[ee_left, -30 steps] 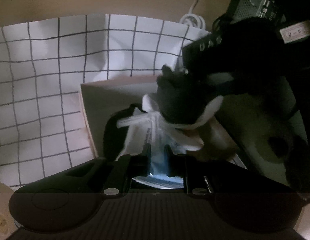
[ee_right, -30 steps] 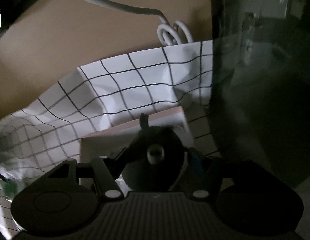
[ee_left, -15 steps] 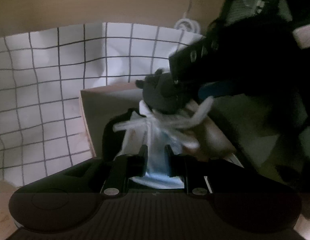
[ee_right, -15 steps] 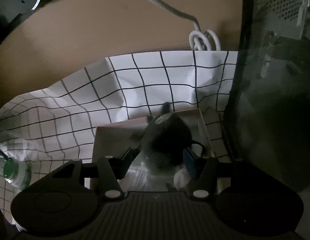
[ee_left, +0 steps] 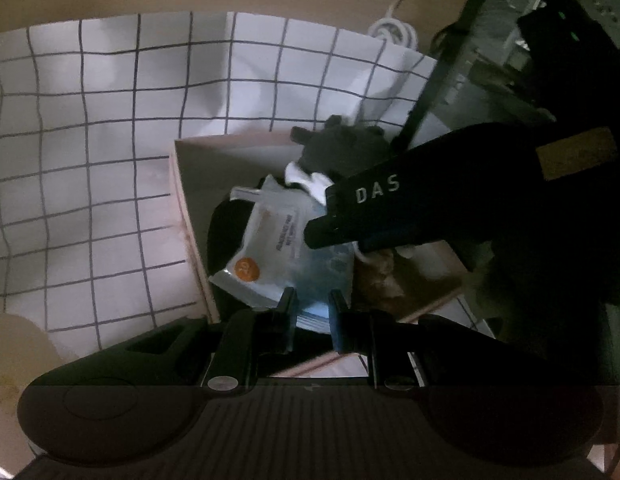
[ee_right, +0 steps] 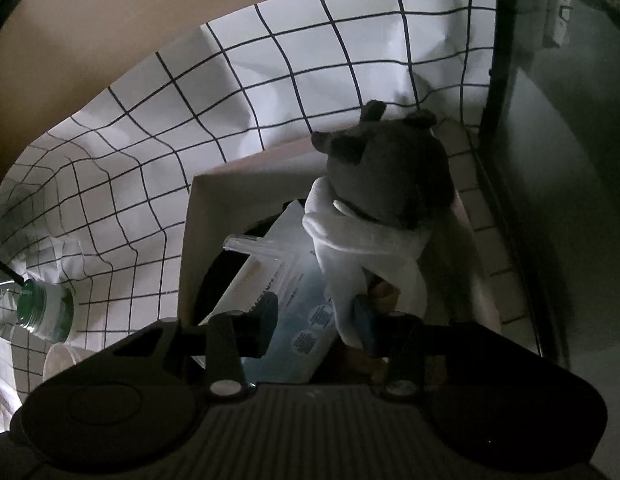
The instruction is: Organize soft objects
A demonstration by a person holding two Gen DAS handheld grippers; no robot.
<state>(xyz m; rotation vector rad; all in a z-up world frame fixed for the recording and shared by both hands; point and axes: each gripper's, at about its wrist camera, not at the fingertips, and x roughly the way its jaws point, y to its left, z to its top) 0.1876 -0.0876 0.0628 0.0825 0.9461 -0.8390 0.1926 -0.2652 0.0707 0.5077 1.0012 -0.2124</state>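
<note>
lowered into box (ee_right: 213, 184), plush toy (ee_right: 390, 184); right gripper (ee_right: 322, 320) narrowing, grip unclear.

The plush toy (ee_right: 390, 176) now sits lower in the box (ee_right: 229, 184).

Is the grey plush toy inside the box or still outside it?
Inside. The grey plush toy sits within the box walls at the far corner, its white limbs draped over the packets there.
</note>
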